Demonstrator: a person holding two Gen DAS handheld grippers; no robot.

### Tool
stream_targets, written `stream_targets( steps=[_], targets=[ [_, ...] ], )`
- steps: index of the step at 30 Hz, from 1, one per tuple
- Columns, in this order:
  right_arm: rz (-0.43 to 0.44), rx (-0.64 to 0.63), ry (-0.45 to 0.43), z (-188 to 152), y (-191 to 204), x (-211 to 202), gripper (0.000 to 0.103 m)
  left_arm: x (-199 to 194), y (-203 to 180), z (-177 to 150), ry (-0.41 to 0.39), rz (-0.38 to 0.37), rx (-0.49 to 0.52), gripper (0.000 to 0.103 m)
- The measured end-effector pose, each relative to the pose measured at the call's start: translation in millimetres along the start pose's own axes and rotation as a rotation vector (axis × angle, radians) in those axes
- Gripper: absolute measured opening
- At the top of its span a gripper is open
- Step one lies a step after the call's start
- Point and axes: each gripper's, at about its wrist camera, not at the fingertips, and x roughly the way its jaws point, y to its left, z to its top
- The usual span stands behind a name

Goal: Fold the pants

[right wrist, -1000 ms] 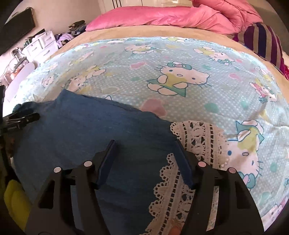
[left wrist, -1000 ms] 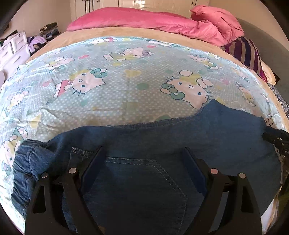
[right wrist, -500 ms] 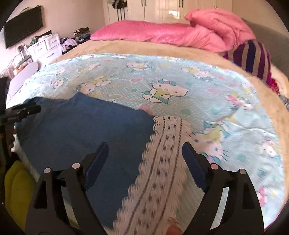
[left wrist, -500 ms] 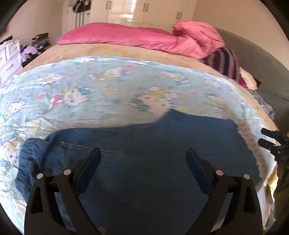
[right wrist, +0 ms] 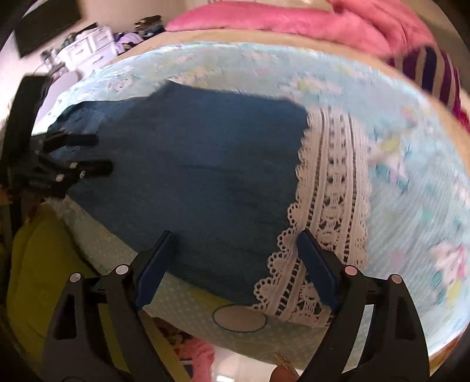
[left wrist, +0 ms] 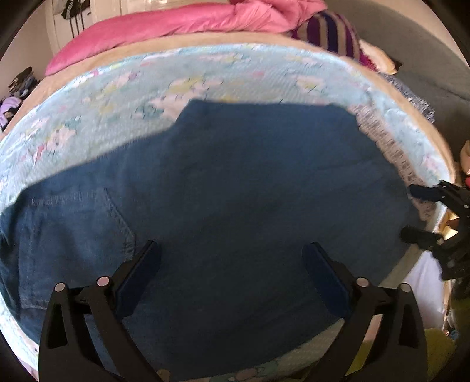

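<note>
Blue denim pants (left wrist: 249, 191) lie flat, folded over, on the cartoon-print sheet (left wrist: 235, 73) near the bed's front edge. A back pocket (left wrist: 73, 235) shows at the left and a white lace hem (right wrist: 332, 191) at the right end. My left gripper (left wrist: 232, 245) hovers over the pants' near side, its jaws opening wide with no cloth pinched between them. My right gripper (right wrist: 235, 232) stands open above the lace end and near edge of the pants (right wrist: 199, 164), holding nothing. Each gripper shows at the edge of the other's view: right gripper (left wrist: 409, 211), left gripper (right wrist: 102, 153).
A pink duvet (left wrist: 176, 23) and a striped pillow (left wrist: 329, 32) lie at the head of the bed. A white dresser (right wrist: 85, 50) stands at the far left. Something yellow-green (right wrist: 38, 264) sits below the bed's front edge (right wrist: 241, 323).
Both grippers have drawn back from the pants toward the bed's front edge and spread their jaws wider. More of the pants and the bed edge has come into view.
</note>
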Motion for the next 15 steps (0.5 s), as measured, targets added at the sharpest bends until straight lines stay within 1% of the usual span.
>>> stream_targets(
  steps=[2,4,6,8,10,15],
  targets=[
    [-0.001,-0.002,0.000,1,2,0,0.083,3,0,-2,-0.004,0.005,0.002,0.099],
    [0.006,0.002,-0.014,2,3,-4,0.083,3,0,-1,-0.009,0.013,0.009,0.099],
    [0.049,0.032,-0.057,5,-1,-15,0.083,1,1,-2,-0.014,0.012,0.005,0.099],
    [0.066,0.058,-0.106,7,-9,-31,0.083,-2,0,-1,-0.023,0.025,0.006,0.099],
    [0.046,0.079,-0.140,8,-17,-44,0.083,-9,-3,-3,-0.035,0.027,0.005,0.099],
    [0.013,0.133,-0.173,0,-38,-64,0.086,-32,-10,0,-0.088,0.004,-0.004,0.099]
  ],
)
